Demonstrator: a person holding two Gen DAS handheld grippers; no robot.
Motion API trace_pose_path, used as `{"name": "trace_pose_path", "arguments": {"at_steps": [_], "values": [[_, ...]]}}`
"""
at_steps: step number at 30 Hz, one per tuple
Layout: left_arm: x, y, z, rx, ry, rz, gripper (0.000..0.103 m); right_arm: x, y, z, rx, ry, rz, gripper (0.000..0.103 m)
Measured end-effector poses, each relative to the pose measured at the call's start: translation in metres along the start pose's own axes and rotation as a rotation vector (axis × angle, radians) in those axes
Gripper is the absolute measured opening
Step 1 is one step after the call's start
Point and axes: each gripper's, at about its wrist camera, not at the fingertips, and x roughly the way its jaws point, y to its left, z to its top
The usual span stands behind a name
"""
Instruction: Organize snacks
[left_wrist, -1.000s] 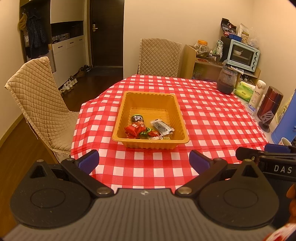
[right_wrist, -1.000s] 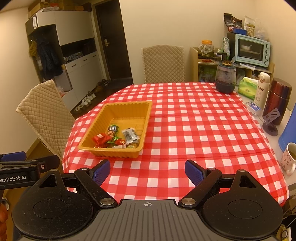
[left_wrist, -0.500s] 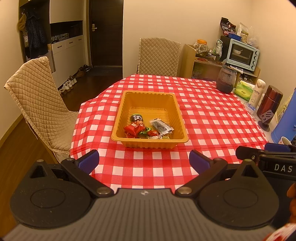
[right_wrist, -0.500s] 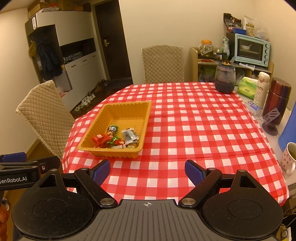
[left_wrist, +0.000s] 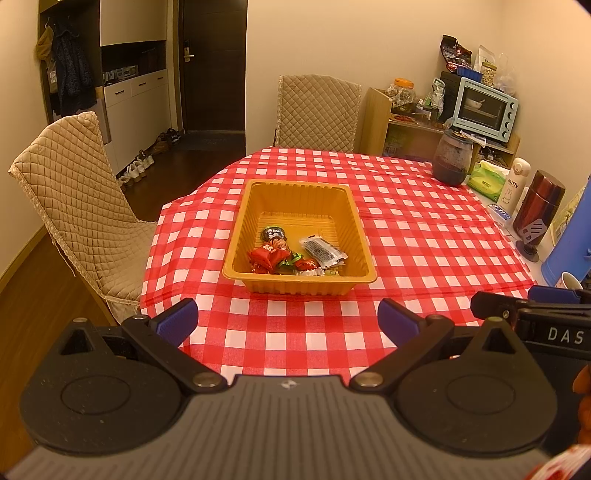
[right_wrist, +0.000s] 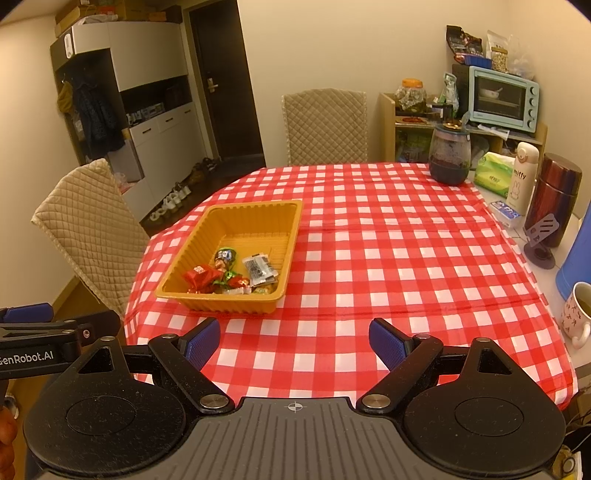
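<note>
Desk (left_wrist: 424, 236) carries a red-and-white checked cloth that drapes over the near and left edges. Orange tray (left_wrist: 236, 236) sits left of centre, near the front edge. Wrapped snacks (left_wrist: 291, 254) lie heaped in the tray's near end; its far end is bare.

Right edge of desk is crowded: dark glass jar (left_wrist: 451, 158), green tissue pack (left_wrist: 485, 180), white flask (left_wrist: 512, 186), maroon thermos (left_wrist: 539, 206), blue container (left_wrist: 570, 240), and a mug (right_wrist: 576, 314) close to the near right corner.

Room: one quilted chair (left_wrist: 70, 206) just beside the left edge, a second chair (left_wrist: 317, 110) at the far end. Shelf unit with a pale blue toaster oven (left_wrist: 484, 109) in the far right corner; dark door (left_wrist: 214, 66) and cabinets to the left.

Cloth between tray and right-edge items is open, as is the strip in front of the tray.

Left tool (left_wrist: 288, 321): fingers spread apart, holding nothing, above the near edge in front of the tray. Right tool (right_wrist: 293, 341): fingers likewise apart, nothing held, beside the left tool at the front edge.
</note>
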Motion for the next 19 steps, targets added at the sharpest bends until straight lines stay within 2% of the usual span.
{"name": "trace_pose_path", "arguments": {"at_steps": [19], "values": [[-0.0019, -0.0009, -0.0049, -0.004, -0.016, -0.016, 0.103, 0.0005, -0.0004, -0.0015, 0.002, 0.0, 0.0, 0.087]]}}
